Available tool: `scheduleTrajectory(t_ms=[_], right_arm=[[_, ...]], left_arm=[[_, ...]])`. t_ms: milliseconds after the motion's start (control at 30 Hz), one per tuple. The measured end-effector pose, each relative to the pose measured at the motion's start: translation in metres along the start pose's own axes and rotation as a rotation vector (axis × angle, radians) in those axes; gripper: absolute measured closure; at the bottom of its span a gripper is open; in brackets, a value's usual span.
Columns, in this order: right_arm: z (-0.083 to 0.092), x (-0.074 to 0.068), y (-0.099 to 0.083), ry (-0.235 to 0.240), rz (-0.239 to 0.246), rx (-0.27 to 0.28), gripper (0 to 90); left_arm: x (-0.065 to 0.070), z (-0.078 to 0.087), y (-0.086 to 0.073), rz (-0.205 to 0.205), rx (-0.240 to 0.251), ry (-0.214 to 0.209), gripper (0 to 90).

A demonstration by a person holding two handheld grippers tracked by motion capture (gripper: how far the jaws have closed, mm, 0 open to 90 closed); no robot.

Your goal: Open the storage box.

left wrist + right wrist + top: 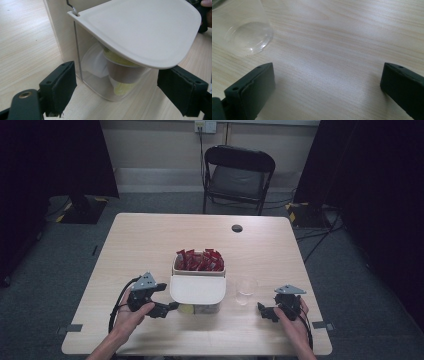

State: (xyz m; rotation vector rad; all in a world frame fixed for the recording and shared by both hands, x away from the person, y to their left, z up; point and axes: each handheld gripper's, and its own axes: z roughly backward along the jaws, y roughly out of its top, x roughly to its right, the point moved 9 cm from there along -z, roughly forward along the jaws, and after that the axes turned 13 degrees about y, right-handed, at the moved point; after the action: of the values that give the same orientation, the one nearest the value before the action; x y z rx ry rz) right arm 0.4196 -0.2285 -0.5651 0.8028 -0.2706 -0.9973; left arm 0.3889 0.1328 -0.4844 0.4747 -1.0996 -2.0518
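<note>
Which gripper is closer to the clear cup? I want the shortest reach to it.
The right gripper: the clear cup stands just up-left of it, while the left gripper is across the white-lidded container.

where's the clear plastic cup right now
In the high view the clear cup stands on the table, right of the white box, left of the right gripper.

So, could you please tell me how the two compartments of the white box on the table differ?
The far compartment is open on top and packed with red sachets; the near compartment sits under a white lid. The far one's walls look opaque white, while the near one has a clear wall showing small cups inside. Both belong to one box, side by side on the table.
</note>
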Motion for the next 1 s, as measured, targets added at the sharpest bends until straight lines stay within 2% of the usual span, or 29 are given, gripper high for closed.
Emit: scheduleTrajectory(t_ms=[200, 267, 467, 700, 1000], right_arm=[[0.0, 0.0, 0.0, 0.0, 0.001, 0.0, 0.0], [0.0, 0.0, 0.0, 0.0, 0.0, 0.0, 0.0], [0.0, 0.0, 0.0, 0.0, 0.0, 0.0, 0.0], [0.0, 0.0, 0.0, 0.001, -0.002, -0.001, 0.0], [0.0, 0.0, 0.0, 0.002, -0.001, -0.001, 0.0]], left_arm=[[-0.001, 0.005, 0.007, -0.004, 0.018, -0.002, 15.3], [-0.001, 0.006, 0.01, 0.006, 0.025, -0.003, 15.2], [-0.001, 0.006, 0.013, 0.011, 0.02, -0.01, 15.6], [-0.002, 0.01, 0.023, -0.002, 0.03, -0.016, 15.4], [-0.006, 0.011, 0.034, 0.016, 0.041, -0.036, 15.4]])
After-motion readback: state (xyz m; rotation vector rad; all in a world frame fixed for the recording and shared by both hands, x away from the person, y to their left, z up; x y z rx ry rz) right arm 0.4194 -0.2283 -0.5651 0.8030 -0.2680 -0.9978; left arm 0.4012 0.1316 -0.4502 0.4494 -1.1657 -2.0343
